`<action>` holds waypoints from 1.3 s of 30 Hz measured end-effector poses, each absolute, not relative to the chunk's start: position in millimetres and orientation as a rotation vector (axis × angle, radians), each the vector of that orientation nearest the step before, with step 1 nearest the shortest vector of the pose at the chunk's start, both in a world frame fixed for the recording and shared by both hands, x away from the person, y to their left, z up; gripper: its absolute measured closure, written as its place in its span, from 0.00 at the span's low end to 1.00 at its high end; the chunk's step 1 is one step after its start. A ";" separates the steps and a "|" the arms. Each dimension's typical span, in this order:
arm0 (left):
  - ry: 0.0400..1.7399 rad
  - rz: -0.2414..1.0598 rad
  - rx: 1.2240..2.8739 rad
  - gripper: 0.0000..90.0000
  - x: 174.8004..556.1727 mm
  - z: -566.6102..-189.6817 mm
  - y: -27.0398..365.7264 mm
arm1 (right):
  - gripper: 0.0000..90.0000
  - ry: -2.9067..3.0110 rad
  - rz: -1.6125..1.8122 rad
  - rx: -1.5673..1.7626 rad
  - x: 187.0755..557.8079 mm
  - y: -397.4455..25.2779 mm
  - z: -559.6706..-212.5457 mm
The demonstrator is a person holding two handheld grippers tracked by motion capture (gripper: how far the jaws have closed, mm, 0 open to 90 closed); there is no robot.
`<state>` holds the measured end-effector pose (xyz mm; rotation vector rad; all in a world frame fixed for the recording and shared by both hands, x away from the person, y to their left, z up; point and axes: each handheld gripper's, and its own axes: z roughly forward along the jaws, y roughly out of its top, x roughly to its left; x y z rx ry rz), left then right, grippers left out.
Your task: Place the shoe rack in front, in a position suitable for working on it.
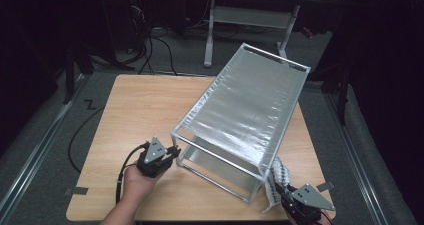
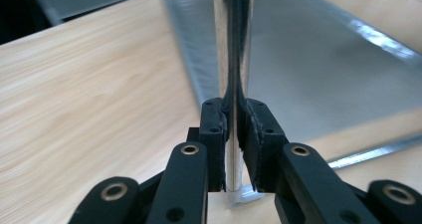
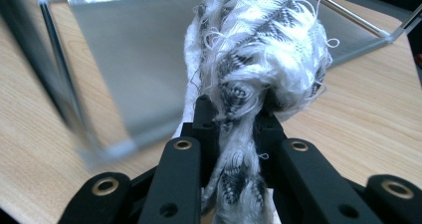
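A metal-framed rack (image 1: 248,110) with translucent shelf panels lies tilted across the wooden table (image 1: 137,110). My left gripper (image 1: 170,153) is shut on the rack's near-left chrome post (image 2: 232,59), which runs up between its pads (image 2: 215,129). My right gripper (image 1: 278,189), at the table's front right corner, is shut on a bunched white and black patterned cloth (image 3: 259,59). The cloth (image 1: 278,177) hangs just beside the rack's near-right corner. The cloth hides most of the right gripper's pads.
A second desk with white legs (image 1: 250,20) stands behind the table. Cables (image 1: 150,45) lie on the floor at the back left. Bare wood lies to the left of the rack and along the front edge.
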<state>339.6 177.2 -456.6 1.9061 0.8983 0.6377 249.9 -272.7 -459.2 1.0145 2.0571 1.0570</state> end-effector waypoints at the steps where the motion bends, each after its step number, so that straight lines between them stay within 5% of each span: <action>1: 0.923 0.655 1.892 0.88 342.9 -457.2 184.2 | 0.86 2.060 1.058 1.021 251.6 -272.2 -459.5; 15: 1.090 0.754 1.788 0.87 372.2 -461.2 229.7 | 0.86 2.071 1.042 1.066 269.2 -265.7 -463.9; 20: 1.139 0.798 1.790 0.63 359.7 -462.5 235.9 | 0.86 2.065 1.052 1.066 276.8 -264.8 -462.8; 25: 1.177 0.788 1.791 0.54 336.8 -464.2 242.8 | 0.86 2.076 1.054 1.074 294.7 -262.3 -464.3; 39: 1.012 0.719 1.867 0.51 269.4 -448.7 181.3 | 0.83 2.140 1.088 1.043 334.3 -235.8 -466.5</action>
